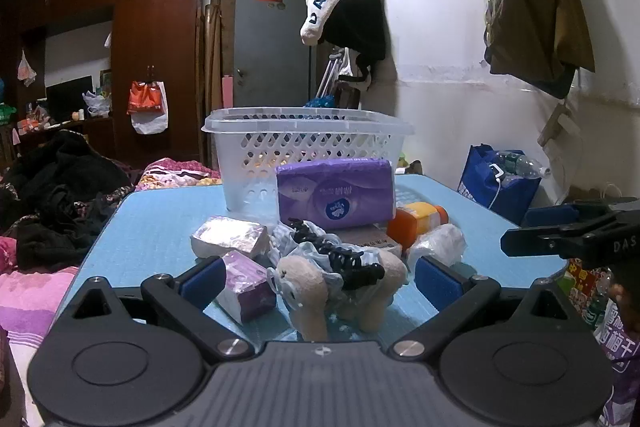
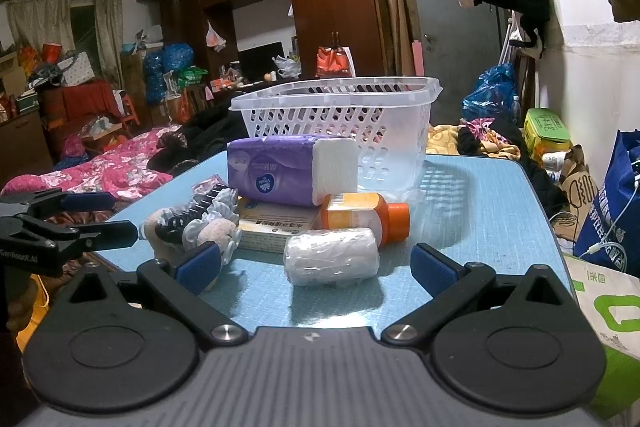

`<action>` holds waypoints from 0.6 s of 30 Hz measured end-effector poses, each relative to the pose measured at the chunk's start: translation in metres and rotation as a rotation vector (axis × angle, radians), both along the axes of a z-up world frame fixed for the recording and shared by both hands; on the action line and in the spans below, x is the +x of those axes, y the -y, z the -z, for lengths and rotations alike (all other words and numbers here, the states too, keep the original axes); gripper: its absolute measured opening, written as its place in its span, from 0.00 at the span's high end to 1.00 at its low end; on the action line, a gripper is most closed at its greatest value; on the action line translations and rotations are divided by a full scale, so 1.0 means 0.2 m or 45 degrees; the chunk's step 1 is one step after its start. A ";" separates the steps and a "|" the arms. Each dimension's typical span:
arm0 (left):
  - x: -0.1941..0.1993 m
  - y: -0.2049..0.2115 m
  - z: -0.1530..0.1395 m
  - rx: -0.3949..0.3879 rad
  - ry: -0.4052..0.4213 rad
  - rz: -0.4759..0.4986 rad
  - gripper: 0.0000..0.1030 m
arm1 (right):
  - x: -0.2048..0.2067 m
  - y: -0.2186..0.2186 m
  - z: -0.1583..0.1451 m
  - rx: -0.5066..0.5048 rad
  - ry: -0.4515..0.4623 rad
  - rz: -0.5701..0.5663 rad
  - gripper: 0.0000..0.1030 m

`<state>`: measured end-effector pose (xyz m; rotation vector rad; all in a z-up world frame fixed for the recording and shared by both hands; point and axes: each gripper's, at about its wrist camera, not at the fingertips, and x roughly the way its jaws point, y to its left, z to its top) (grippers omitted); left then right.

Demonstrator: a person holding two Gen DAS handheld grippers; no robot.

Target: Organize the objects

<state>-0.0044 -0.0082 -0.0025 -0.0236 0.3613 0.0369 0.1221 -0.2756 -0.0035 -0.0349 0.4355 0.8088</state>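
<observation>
- The left gripper has its jaws spread wide and grips nothing; the plush toy sits right between the blue pads, with a black hair claw and crinkled plastic lying over its back. Closing here could pinch the claw or the plastic rather than the toy, and the claw may drop off on the lift.
- Just beside the left pad lies a small purple tissue pack; I judge a slightly skewed closing would catch or shove it toward the near edge of the worktop.
- The right gripper is likewise wide open and empty, with the wrapped white roll between its pads. The roll is round and film-wrapped, so it may slip or roll away if taken off-centre.
- Behind the roll, the orange bottle lies on its side, partly on a flat box; nudging the roll could set the bottle rolling.
- The large purple tissue pack rests on top of the heap, in front of the empty basket at the far side. Pulling things from beneath could topple it.
- The two grippers work close together over one pile, so they could collide.
</observation>
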 end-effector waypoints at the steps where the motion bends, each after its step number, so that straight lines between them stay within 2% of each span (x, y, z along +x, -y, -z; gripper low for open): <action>1: 0.00 0.00 0.00 -0.001 -0.001 0.001 0.01 | 0.00 0.00 0.00 -0.001 -0.001 0.001 0.00; 18: -0.01 0.01 0.00 -0.002 -0.006 0.015 0.01 | 0.01 0.00 0.02 -0.008 -0.001 0.002 0.00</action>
